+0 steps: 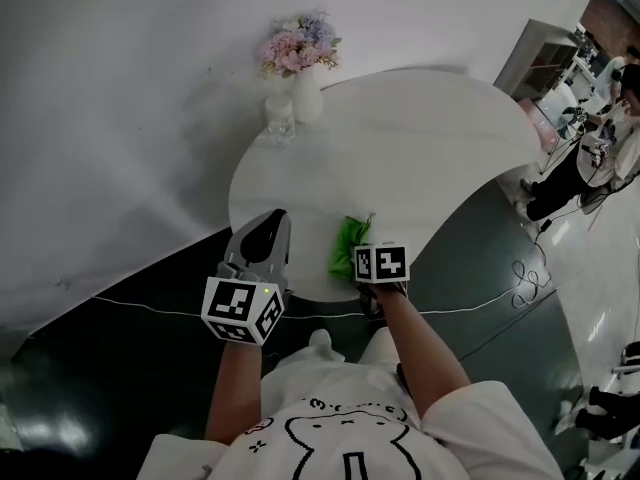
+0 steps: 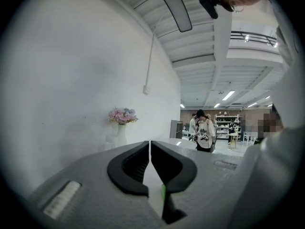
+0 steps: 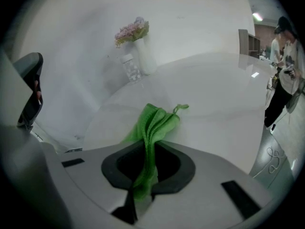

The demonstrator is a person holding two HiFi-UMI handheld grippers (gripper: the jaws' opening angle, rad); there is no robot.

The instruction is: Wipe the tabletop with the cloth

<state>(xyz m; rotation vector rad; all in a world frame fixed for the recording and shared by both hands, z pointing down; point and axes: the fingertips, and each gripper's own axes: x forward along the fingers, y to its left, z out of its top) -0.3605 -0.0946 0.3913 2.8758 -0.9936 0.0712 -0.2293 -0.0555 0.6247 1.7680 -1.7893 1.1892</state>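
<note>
Head view: the white table (image 1: 420,128) lies ahead of the right claw (image 3: 145,173), in which the green cloth (image 3: 152,123) is pinched, trailing forward onto it. The left claw (image 2: 150,163) is held closed, empty. Wiping is judged barely begun; a forward sweep is needed.

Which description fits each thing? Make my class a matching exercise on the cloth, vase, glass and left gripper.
Things:
1. cloth
2. vase
3. glass
4. left gripper

Descriptions:
A. shut, nothing in it
B. holds flowers
C. green
D. clear, beside the vase

Pairs: 1-C, 2-B, 3-D, 4-A
</note>
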